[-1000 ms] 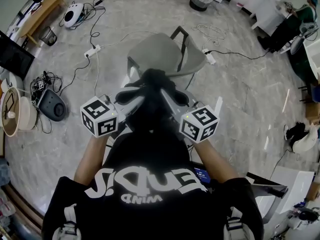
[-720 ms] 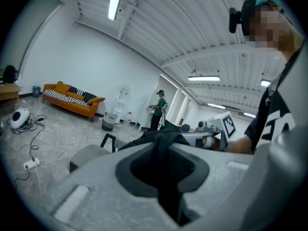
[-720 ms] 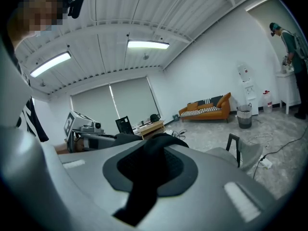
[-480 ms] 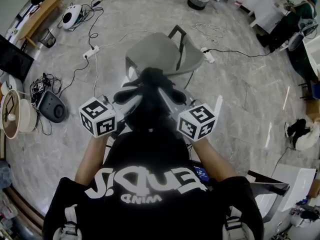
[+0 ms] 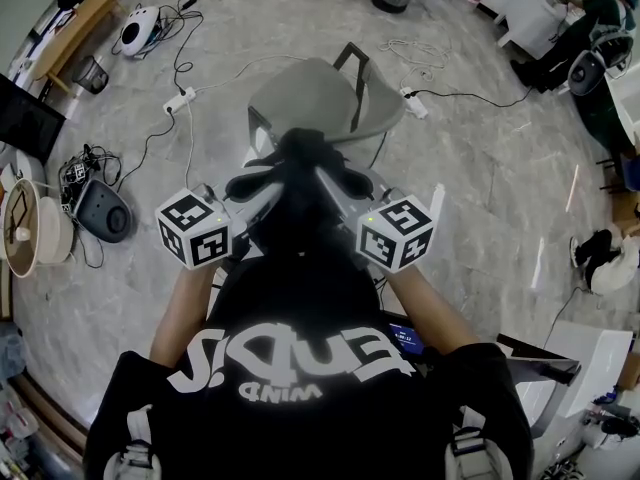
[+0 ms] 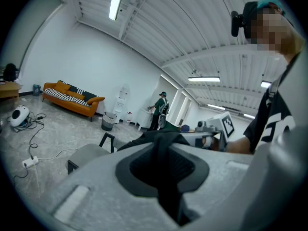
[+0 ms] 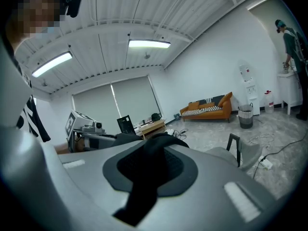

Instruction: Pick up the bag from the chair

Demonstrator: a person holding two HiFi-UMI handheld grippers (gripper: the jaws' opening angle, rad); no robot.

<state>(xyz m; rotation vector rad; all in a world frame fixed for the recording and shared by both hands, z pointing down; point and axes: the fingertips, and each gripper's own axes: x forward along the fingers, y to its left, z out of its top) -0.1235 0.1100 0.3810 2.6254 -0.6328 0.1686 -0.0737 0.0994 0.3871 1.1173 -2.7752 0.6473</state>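
By the chair [image 5: 320, 98] — bag [image 5: 300, 208] gripped by left hand-held gripper [image 5: 262, 186] and right hand-held gripper [image 5: 345, 180].

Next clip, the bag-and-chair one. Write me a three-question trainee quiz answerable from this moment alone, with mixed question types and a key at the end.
1. True or false: the black bag lies flat on the seat of the grey chair.
2. What are the left gripper and right gripper each shut on?
A) nothing
B) dark fabric of the black bag
C) the chair's frame
3. Fill in: the sofa against the far wall is ____ in colour.

Key
1. False. The bag is held up between the two grippers, and the seat shows bare.
2. B. Each gripper view shows the jaws closed with bag fabric running through them.
3. Orange.
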